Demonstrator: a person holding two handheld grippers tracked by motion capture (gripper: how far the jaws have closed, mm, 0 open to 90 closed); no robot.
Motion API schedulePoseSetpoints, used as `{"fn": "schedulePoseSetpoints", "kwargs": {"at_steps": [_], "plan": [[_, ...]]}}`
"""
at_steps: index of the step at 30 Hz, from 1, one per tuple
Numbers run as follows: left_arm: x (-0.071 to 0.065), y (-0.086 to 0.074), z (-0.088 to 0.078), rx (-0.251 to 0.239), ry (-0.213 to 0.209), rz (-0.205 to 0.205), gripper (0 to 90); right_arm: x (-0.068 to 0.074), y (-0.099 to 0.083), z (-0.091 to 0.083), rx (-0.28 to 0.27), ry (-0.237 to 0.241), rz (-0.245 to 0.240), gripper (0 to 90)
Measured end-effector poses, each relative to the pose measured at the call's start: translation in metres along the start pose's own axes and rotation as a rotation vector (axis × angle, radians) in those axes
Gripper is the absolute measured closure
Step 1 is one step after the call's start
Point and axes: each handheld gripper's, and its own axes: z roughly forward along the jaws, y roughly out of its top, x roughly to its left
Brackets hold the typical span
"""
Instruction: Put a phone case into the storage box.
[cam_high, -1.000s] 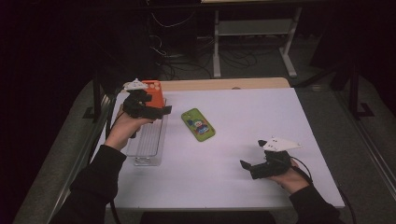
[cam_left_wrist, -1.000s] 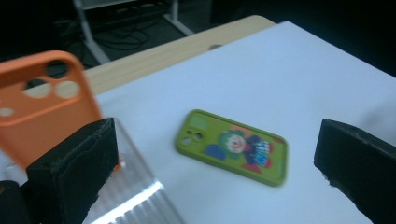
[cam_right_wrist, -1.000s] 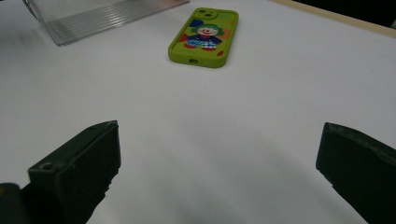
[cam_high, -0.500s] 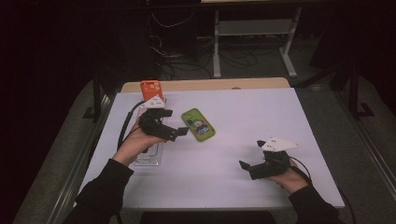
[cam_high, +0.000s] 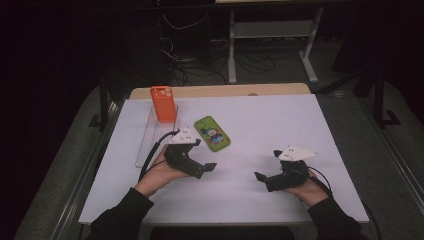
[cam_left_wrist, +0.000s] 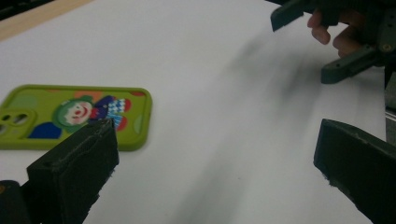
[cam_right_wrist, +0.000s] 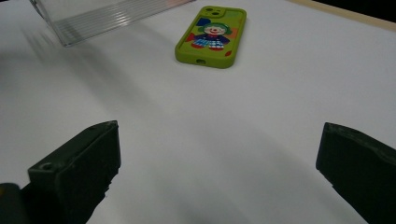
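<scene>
Nearest my side of the white table, both grippers sit low over the bare surface with nothing between their jaws. My right gripper is held near the front right, its jaws spread wide apart and empty, pointing toward the middle of the table. My left gripper is a little farther in and to the left, just beside the front end of the clear ribbed tray; its jaws are also spread wide and hold nothing. From the left gripper view I see the right gripper's jaws and a few fingers across the table, well apart from mine.

Beyond the left gripper lies the green phone case with a clown picture, flat on the table, apart from both grippers and just beside the tray. In the right gripper view it lies ahead with its camera cutout at the far end.

Farther still, the orange phone case stands upright at the far end of the tray.
</scene>
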Motion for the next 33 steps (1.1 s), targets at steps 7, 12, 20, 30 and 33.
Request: {"fn": "schedulePoseSetpoints", "kwargs": {"at_steps": [7, 12, 20, 30, 33], "plan": [[-0.012, -0.019, 0.006, 0.020, -0.008, 0.046, 0.0, 0.003, 0.012, 0.004, 0.014, -0.029, 0.013, 0.0], [-0.012, -0.024, 0.005, 0.025, -0.025, 0.055, 0.0, 0.004, 0.022, 0.011, 0.042, -0.041, 0.033, 0.0], [-0.014, -0.028, 0.010, 0.038, -0.035, 0.074, 0.0, 0.004, 0.044, 0.035, 0.106, -0.060, 0.077, 1.1], [-0.010, -0.030, 0.013, 0.020, -0.043, 0.064, 0.0, 0.002, 0.076, 0.068, 0.153, -0.067, 0.087, 2.1], [-0.009, -0.029, 0.011, 0.031, -0.044, 0.059, 0.0, 0.003, 0.083, 0.076, 0.167, -0.068, 0.086, 3.2]]}}
